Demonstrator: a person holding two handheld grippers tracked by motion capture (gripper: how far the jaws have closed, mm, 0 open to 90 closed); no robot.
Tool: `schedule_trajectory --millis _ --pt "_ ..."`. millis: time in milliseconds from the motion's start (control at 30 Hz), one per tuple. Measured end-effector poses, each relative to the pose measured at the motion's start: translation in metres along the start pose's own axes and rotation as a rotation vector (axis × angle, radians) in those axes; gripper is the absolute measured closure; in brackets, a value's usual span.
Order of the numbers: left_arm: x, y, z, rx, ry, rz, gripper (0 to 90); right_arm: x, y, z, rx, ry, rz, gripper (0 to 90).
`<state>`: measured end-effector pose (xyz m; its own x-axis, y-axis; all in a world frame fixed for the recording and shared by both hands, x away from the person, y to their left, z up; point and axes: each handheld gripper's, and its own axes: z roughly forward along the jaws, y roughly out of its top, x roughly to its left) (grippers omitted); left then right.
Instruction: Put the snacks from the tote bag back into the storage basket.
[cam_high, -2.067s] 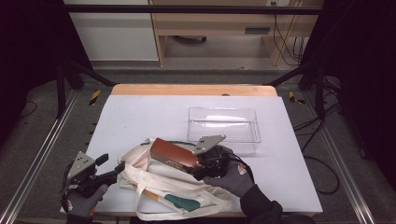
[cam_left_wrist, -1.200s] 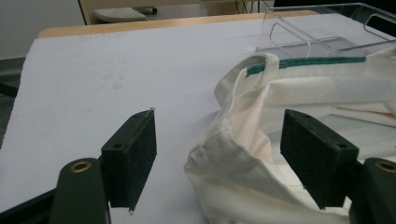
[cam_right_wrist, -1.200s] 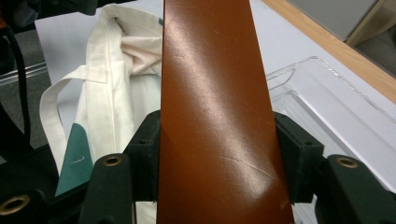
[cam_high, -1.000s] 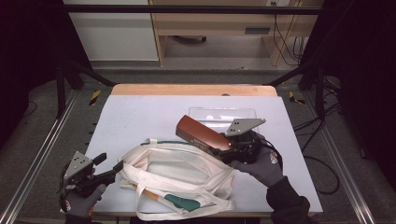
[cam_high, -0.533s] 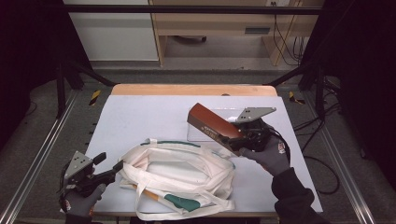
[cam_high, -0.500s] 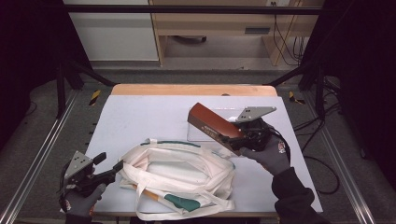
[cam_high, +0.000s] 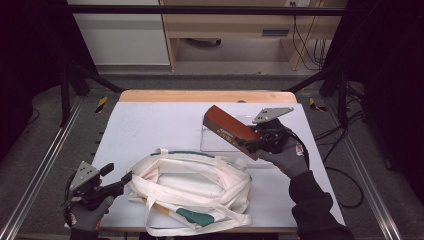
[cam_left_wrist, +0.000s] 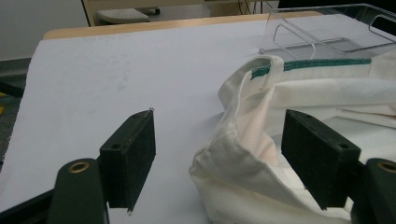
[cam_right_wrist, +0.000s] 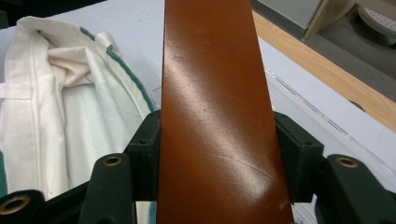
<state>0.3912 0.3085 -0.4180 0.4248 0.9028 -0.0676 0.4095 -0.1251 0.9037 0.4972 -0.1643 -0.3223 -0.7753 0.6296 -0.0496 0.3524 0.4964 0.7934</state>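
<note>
A person works two handheld grippers at a white table. The right gripper clamps one end of a long brown box, holding it tilted above a clear plastic tray. The left gripper rests at the edge of a cream cloth bag, its jaws spread wide with a fold of the rim between them, not pinched. The box is held only by its end, so it could pivot or slip from the smooth sides. Its raised end could also catch the tray wall on the way down.
</note>
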Motion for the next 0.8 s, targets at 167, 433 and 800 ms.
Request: schedule_trajectory --millis 167,433,800 --pt "0.0 0.0 0.0 0.001 0.001 0.003 25.7 -0.005 0.0 0.002 -0.024 -0.021 -0.005 43.3" --pt "-0.001 -0.001 0.0 0.003 0.001 0.006 25.7 -0.014 0.0 0.009 -0.017 -0.036 0.003 43.3" --pt "0.0 -0.001 0.0 0.007 -0.001 0.009 25.9 -0.029 0.006 0.025 0.015 -0.055 0.003 43.3"
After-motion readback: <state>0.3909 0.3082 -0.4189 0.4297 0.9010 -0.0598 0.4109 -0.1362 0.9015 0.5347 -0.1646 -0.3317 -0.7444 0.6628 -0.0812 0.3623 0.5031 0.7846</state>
